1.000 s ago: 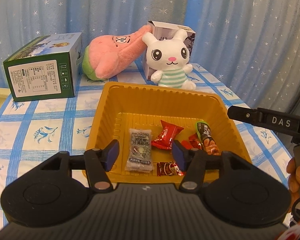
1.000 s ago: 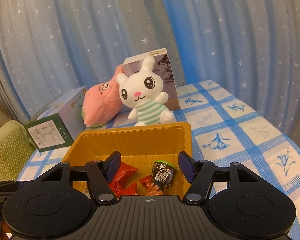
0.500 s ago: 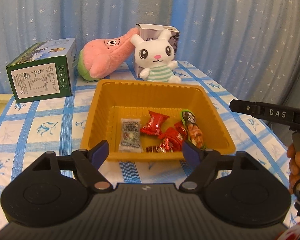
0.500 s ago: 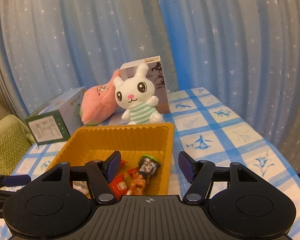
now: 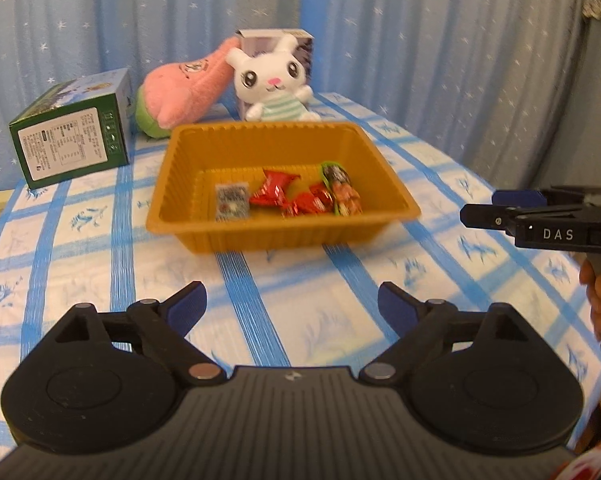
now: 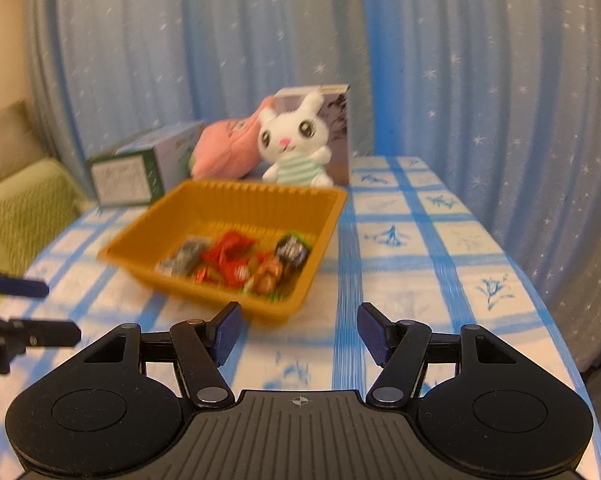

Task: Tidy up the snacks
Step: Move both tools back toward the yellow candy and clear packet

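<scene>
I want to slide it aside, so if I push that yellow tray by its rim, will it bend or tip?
The yellow tray looks thin and ribbed, so the rim would probably flex. Holding only a few snack packets, it is likely light and should slide on the tablecloth rather than tip.

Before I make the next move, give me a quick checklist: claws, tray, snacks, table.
1. Left claw empty: ok, jaws opening, nothing between them.
2. Right claw empty: ok, open, nothing held.
3. Both claws clear of the orange tray: ok, each sits over the bare tablecloth in front of it.
4. Snacks in the tray: ok, grey packet, red wrappers and green-topped packet all lie inside.
5. Loose snacks left on the table: cannot tell, none visible, but the near edge is hidden.
6. Tray flat on the table: ok.
</scene>
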`<state>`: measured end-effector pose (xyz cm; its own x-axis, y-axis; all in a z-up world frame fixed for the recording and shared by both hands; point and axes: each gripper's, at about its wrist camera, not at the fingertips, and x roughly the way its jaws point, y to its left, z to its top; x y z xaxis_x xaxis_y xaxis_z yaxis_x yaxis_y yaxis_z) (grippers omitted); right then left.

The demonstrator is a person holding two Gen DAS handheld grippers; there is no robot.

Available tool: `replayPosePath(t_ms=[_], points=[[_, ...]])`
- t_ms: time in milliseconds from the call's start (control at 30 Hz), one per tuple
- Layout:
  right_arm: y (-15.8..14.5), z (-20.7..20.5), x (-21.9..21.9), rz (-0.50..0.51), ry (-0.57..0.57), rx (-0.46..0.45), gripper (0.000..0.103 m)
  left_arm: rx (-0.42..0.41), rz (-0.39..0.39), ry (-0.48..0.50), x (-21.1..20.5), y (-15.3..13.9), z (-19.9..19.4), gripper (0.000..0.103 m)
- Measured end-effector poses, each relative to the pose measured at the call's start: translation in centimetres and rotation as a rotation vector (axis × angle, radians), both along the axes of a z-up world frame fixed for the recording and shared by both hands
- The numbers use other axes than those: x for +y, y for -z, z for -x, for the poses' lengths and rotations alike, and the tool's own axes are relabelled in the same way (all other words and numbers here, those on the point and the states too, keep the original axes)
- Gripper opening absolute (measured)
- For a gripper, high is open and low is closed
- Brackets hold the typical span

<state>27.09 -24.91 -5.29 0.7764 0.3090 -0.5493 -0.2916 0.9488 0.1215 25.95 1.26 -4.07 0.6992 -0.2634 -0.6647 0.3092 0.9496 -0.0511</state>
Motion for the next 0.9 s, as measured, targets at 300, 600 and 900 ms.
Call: replayPosePath(t_ms=[300, 600, 900], points=[[3.6, 3.8, 0.8, 0.139, -0.203, 0.039, 0.064, 0.047, -0.071, 0.093, -0.6, 2.9, 2.8, 0.091], [6.1, 3.6, 3.2, 0.214, -0.329, 0.075, 0.063, 0.083, -0.11, 0.129, -0.8, 4.5, 2.7, 0.091], [8.2, 1.5, 4.8, 0.275, -0.36, 0.118, 0.057, 0.119, -0.123, 0.122, -0.9, 5.3, 1.9, 0.091]])
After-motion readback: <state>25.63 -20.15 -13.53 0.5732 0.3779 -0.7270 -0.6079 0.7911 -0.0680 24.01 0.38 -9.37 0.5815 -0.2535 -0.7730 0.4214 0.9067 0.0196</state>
